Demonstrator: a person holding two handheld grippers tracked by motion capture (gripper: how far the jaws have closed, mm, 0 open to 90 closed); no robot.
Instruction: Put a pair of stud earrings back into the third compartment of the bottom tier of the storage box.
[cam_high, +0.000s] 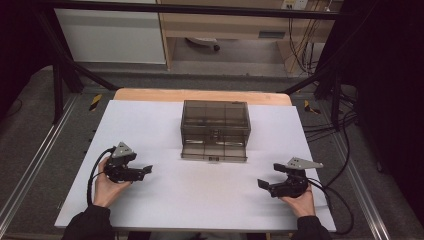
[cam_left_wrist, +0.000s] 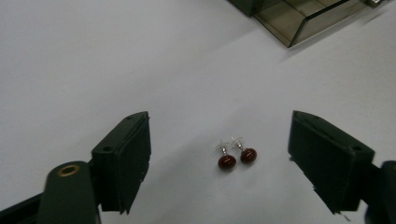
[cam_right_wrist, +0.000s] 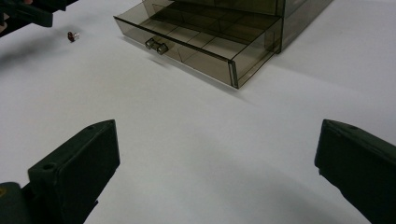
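Left gripper view looks down on a pair of small, round, glossy dark-red earrings (cam_left_wrist: 237, 157) with thin silvery posts, lying on the matte white counter (cam_left_wrist: 116, 60) between the left tool (cam_left_wrist: 219, 163), whose jaws stand wide and untouching. Nothing is picked up yet. Beyond them waits the smoky clear-plastic drawer box (cam_high: 215, 120), bottom drawer (cam_right_wrist: 205, 42) pulled open. Right tool (cam_right_wrist: 217, 163) gapes wide, holding nothing.

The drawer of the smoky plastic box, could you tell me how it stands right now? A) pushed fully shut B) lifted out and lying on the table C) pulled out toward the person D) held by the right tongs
C: the drawer sticks out from the front of the box, its handle facing the person, with no tongs touching it.
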